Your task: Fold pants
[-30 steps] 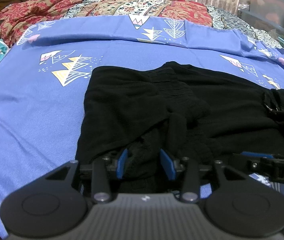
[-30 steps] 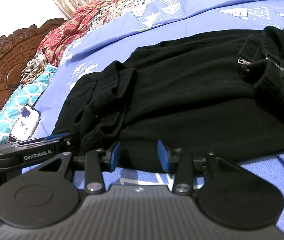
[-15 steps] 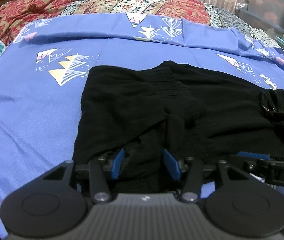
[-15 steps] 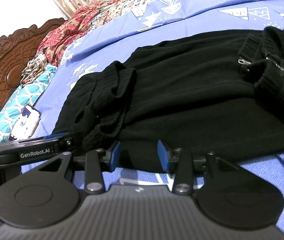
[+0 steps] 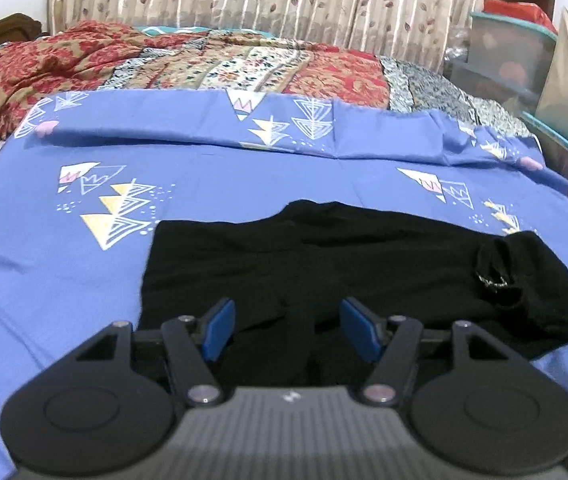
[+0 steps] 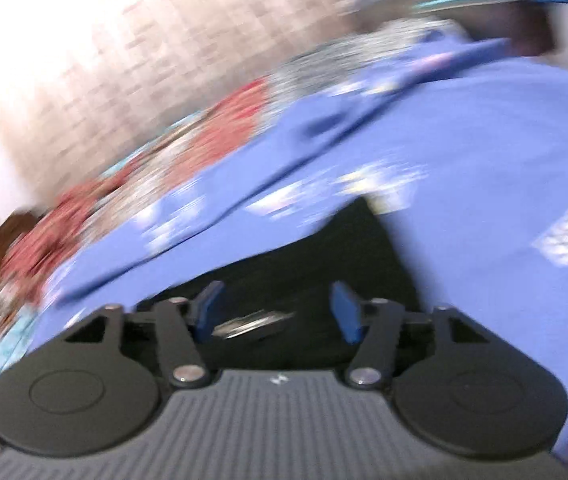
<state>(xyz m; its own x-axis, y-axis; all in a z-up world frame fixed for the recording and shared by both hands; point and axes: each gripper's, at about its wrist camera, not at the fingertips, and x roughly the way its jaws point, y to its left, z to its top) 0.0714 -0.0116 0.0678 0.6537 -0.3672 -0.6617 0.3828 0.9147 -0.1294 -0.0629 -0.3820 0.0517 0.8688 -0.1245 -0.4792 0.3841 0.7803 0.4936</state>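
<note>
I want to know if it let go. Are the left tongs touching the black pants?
Apart. In the left wrist view, the left tongs have just been opening; both blue pads stand clear of the black cloth pants between them.

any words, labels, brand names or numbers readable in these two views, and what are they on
No readable text in either view.
Left gripper: a small pale mark on its grey body, a logo shape rather than letters.
Right gripper: the same kind of mark, too blurred to read.
Blue bedsheet: printed triangles only, no words.
Black pants: no label or tag visible.
Storage bins: no label legible.
</note>
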